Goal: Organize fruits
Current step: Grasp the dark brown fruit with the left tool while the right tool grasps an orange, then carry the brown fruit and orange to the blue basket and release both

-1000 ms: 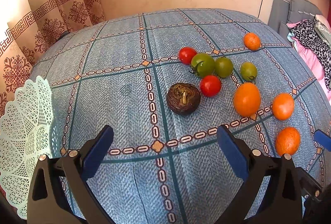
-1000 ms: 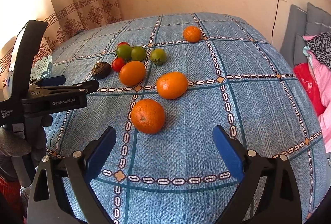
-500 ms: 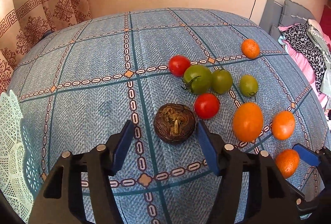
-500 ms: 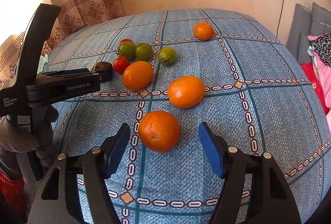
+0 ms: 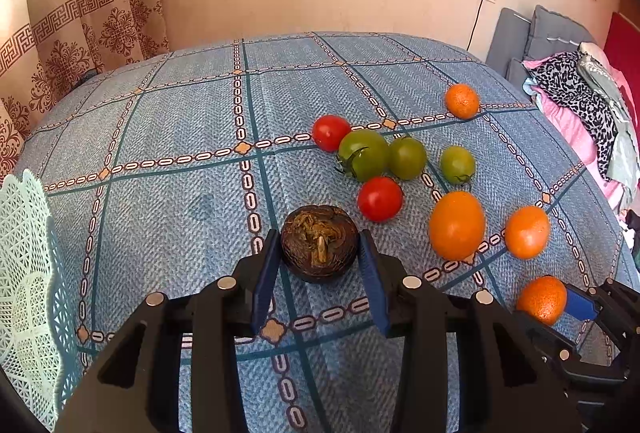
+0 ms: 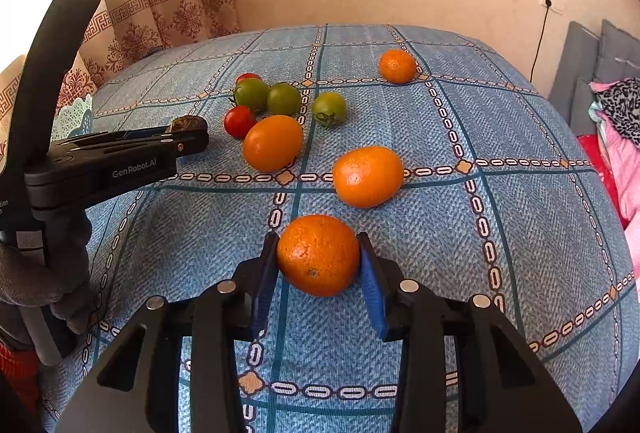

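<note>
A dark brown round fruit (image 5: pixel 319 242) lies on the blue patterned cloth (image 5: pixel 168 201), and my left gripper (image 5: pixel 318 245) is shut on it, blue pads against both sides. My right gripper (image 6: pixel 318 251) is shut on the nearest orange (image 6: pixel 318 255), which rests on the cloth. Behind lie two red tomatoes (image 5: pixel 379 198), three green tomatoes (image 5: pixel 363 154), a large oval orange (image 5: pixel 456 225), another orange (image 5: pixel 527 232) and a small far one (image 5: pixel 462 100). In the right wrist view the left gripper (image 6: pixel 192 141) reaches in from the left.
A pale green lattice basket (image 5: pixel 24 273) stands at the table's left edge. A gloved hand (image 6: pixel 24 273) holds the left tool. Patterned curtains (image 5: pixel 100 29) hang at back left; grey cushions and piled clothes (image 5: pixel 584 105) sit past the right edge.
Both grippers moved forward and down and narrowed from wide open. The left one now grips the dark brown fruit, the right one the nearest orange.
</note>
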Motion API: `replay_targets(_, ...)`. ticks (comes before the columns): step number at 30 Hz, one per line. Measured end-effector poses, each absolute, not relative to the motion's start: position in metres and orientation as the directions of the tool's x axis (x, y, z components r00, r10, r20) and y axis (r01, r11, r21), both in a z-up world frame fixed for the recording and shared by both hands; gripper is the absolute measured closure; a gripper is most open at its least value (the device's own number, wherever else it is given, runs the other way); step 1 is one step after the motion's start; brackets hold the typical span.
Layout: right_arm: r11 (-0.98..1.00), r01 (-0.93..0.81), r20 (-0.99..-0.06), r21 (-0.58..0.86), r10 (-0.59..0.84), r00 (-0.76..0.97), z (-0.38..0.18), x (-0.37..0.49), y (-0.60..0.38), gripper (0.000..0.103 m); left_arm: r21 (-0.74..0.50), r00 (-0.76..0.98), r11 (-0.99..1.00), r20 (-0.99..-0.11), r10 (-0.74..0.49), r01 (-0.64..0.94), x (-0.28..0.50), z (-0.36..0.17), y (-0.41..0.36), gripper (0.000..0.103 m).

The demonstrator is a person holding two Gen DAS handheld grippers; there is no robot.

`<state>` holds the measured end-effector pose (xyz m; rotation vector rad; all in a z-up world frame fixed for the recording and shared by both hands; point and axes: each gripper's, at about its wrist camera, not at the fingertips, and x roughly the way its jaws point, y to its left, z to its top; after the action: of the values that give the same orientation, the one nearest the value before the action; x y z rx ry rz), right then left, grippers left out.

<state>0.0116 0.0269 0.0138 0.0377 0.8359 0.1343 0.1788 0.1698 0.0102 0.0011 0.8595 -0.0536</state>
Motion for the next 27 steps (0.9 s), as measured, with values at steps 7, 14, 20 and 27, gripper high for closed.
replay_targets(7, 0.992, -0.075, -0.722, 0.101, 0.125, 0.680, 0.023, -0.004, 0.021, 0.064, 0.011, 0.691, 0.999, -0.722, -0.025, 0.048, 0.164, 0.031, 0.163, 0.062)
replay_targets(14, 0.992, -0.058, -0.692, 0.115, 0.122, 0.712, 0.043, -0.016, 0.019, 0.064, 0.011, 0.712, 0.999, -0.702, -0.022, 0.042, 0.152, 0.046, 0.166, 0.062)
replay_targets(20, 0.990, -0.080, -0.672, 0.120, 0.140, 0.727, 0.056, -0.022, 0.029, 0.064, 0.025, 0.745, 1.000, -0.666, 0.026, -0.013, 0.134, 0.065, 0.178, 0.062)
replay_targets(27, 0.981, -0.144, -0.655, 0.132, 0.195, 0.730, 0.069, -0.019, 0.058, 0.064, 0.033, 0.790, 0.995, -0.606, 0.095, -0.095, 0.104, 0.091, 0.212, 0.062)
